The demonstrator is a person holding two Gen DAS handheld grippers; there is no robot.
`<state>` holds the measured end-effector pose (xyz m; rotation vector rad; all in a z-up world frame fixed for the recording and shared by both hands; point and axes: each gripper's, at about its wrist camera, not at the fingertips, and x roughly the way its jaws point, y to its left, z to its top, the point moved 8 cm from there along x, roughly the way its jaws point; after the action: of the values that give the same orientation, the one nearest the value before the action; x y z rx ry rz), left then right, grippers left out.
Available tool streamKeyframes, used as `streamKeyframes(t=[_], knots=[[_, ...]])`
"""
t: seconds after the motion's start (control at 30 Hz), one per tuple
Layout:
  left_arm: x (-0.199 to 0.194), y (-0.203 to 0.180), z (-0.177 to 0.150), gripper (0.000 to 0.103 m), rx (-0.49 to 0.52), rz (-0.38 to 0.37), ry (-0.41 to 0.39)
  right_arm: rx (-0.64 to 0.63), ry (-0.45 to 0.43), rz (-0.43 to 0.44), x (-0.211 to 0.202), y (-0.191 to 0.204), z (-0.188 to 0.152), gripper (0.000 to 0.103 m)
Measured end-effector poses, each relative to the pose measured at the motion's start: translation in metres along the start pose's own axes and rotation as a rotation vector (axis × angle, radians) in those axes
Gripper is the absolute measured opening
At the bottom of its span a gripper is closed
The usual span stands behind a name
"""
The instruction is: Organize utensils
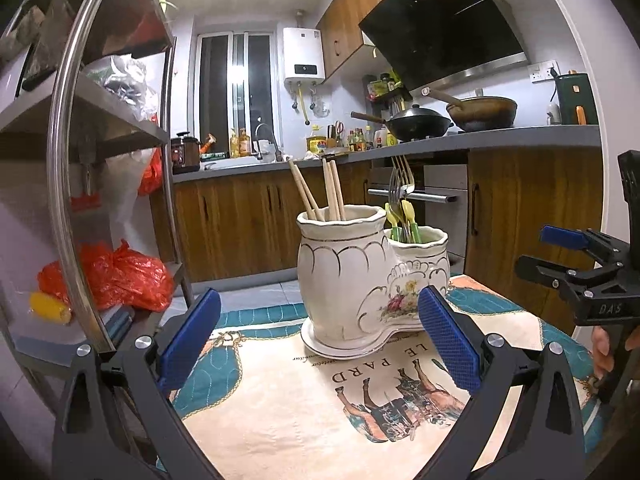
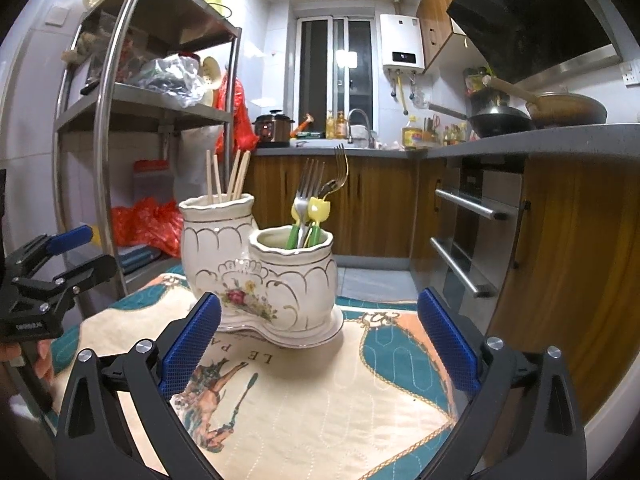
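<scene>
1. A white ceramic holder (image 1: 352, 280) with two joined cups stood on a printed cloth (image 1: 280, 400) over a small table. The tall cup held chopsticks (image 1: 320, 192); the short cup held forks (image 2: 312, 184) and green-handled utensils (image 2: 310, 216).
2. No loose utensil showed on the cloth in either view. The sort looked done, or nearly so.
3. Left gripper (image 1: 320, 336): tongs wide apart, nothing between the pads. It hung low over the cloth, pointing almost level at the holder's base, close to the holder but apart from it.
4. Right gripper (image 2: 320, 336): tongs likewise wide apart and empty, low over the cloth, aimed at the short cup's side, not touching.
5. Each gripper showed in the other's view, flanking the holder. Fingers (image 2: 40, 356) wrapped the left handle.
6. Judgement on the step in hand: draw back clear of the holder, keeping the open fingers off the forks, which stand high and could tip out. If more utensils remain out of view, drop them handle-down into the matching cup.
</scene>
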<state>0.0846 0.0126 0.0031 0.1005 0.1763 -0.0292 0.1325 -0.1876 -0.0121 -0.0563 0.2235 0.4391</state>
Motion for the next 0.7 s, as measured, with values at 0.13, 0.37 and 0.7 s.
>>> streamKeyframes(t=[0.13,0.37,0.7], knots=[[0.001,0.002,0.000,0.098,-0.007,-0.004,0.004,-0.012,-0.014,0.002,-0.002,0.003,0.001,0.098],[0.018,0.013,0.000,0.097,-0.071,0.013,0.039,-0.012,-0.016,0.001,-0.003,0.004,0.001,0.098],[0.013,0.012,0.002,0.097,-0.066,0.022,0.009,-0.018,-0.029,0.006,-0.005,0.005,0.002,0.098]])
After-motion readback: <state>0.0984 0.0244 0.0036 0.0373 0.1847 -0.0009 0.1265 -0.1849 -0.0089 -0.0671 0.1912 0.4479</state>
